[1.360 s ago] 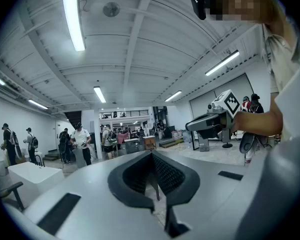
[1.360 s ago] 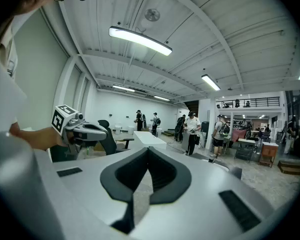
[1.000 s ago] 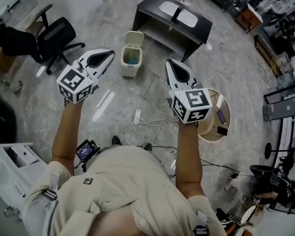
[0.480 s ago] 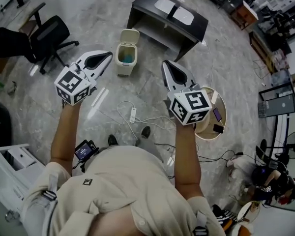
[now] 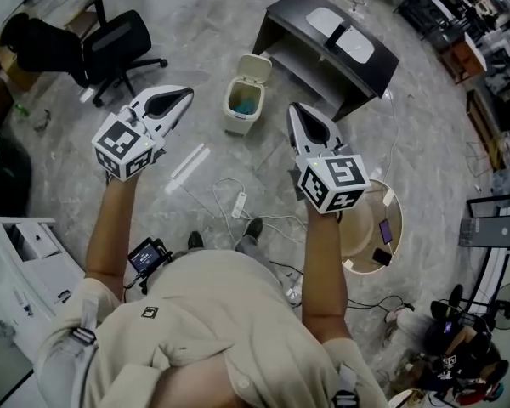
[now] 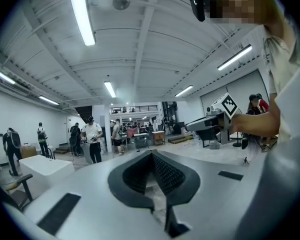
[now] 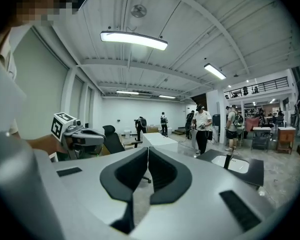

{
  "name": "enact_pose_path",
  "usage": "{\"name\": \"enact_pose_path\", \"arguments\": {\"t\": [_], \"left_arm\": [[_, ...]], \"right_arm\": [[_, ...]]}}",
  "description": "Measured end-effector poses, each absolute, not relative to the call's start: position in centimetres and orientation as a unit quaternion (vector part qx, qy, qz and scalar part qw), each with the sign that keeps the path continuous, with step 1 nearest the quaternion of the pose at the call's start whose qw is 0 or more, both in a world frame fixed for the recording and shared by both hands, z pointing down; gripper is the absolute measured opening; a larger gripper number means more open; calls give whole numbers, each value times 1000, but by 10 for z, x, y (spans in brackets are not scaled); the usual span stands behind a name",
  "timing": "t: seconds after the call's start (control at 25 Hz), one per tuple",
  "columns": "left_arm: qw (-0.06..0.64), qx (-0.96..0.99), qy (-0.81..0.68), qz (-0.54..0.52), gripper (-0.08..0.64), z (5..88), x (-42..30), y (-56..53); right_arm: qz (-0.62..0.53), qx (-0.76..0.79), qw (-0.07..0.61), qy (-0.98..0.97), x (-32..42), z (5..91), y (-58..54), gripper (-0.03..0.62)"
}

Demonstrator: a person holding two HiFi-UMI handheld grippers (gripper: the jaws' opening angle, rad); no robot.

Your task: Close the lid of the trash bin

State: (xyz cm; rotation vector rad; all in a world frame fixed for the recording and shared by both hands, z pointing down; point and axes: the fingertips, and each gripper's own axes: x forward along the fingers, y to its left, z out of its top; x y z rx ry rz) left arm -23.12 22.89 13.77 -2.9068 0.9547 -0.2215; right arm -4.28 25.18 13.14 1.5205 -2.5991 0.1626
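Note:
A small cream trash bin (image 5: 243, 105) stands on the grey floor ahead, its lid (image 5: 257, 66) tipped up and open, with something blue-green inside. My left gripper (image 5: 189, 92) is held up to the left of the bin, well short of it, jaws shut and empty. My right gripper (image 5: 293, 107) is held up to the right of the bin, also shut on nothing. In the left gripper view the jaws (image 6: 151, 154) meet at the tip and the right gripper (image 6: 213, 123) shows beside them. The right gripper view shows its jaws (image 7: 147, 149) closed. Neither gripper view shows the bin.
A black table (image 5: 327, 36) stands just behind the bin, an office chair (image 5: 110, 45) to the far left. A power strip (image 5: 237, 203) with cables and a white strip (image 5: 189, 167) lie on the floor. A round stool (image 5: 365, 223) is beside my right arm. Several people stand far off.
The bin and table have shifted right and slightly down in the head view as the person steps. Both grippers keep the same raised pose and stay shut.

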Motion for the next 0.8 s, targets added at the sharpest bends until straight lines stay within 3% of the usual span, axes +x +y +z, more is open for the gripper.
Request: {"name": "enact_pose_path", "arguments": {"t": [0.8], "left_arm": [[42,-912,394,-107,15,133,-108,162]], "right_arm": [[65,409,55,-909,73,145,144,25]]}}
